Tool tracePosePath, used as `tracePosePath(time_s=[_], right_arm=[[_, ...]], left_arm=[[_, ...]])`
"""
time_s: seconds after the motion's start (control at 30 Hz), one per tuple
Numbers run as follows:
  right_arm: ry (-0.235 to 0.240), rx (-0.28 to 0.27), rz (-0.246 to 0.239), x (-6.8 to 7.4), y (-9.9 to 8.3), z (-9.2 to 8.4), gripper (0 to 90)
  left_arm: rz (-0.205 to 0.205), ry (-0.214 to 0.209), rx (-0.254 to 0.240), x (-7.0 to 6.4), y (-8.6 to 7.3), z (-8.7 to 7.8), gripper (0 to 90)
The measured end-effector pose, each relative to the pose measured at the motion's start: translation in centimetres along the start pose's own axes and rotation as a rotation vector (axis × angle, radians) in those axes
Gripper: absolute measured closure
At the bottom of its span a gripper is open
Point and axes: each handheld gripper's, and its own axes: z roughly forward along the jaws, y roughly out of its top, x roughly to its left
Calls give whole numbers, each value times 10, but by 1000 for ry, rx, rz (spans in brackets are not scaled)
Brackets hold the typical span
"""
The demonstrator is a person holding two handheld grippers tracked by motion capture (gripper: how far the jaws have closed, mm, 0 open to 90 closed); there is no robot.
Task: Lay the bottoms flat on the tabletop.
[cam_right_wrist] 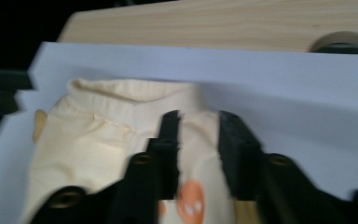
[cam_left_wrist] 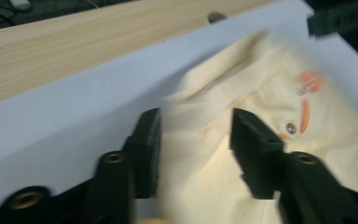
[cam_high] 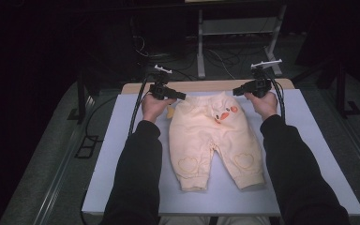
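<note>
Sleeves (cam_high: 136,173) enter from the table's (cam_high: 309,140) near edge. Cream baby trousers (cam_high: 213,140) lie flat mid-table, waistband toward the far edge, cuffs nearest. Soft, light, floppy cloth; best pinched at waistband corners. Left tongs (cam_high: 180,96) and right tongs (cam_high: 236,91) straddle those corners, parted, released. Orange duck patch (cam_high: 225,114); no readable writing.

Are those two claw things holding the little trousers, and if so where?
Whether they grip cannot be told. Each gripper, left and right, has the trousers' waistband cloth between parted jaws.
</note>
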Motion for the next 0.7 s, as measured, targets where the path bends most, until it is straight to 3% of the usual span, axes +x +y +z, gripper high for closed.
tracePosePath(time_s=[0.03,0.1,0.23,0.33,0.5,0.7], right_arm=[[-34,-9,-21,0,-4,0,615],[-16,-12,-38,-5,-13,1,553],[28,-25,-69,-9,-28,0,417],[31,-16,-89,-11,-38,-1,284],[41,-9,-111,-13,-50,-3,236],[42,11,-111,-21,-65,-8,229]], left_arm=[[-29,-15,-12,2,-4,-2,452],[-69,-52,-20,7,-13,-4,385],[-71,-64,-42,9,-32,-8,242],[-84,-76,-54,8,-43,-11,125],[-70,-61,-76,4,-58,-18,125],[-112,-59,-94,8,-83,-24,142]])
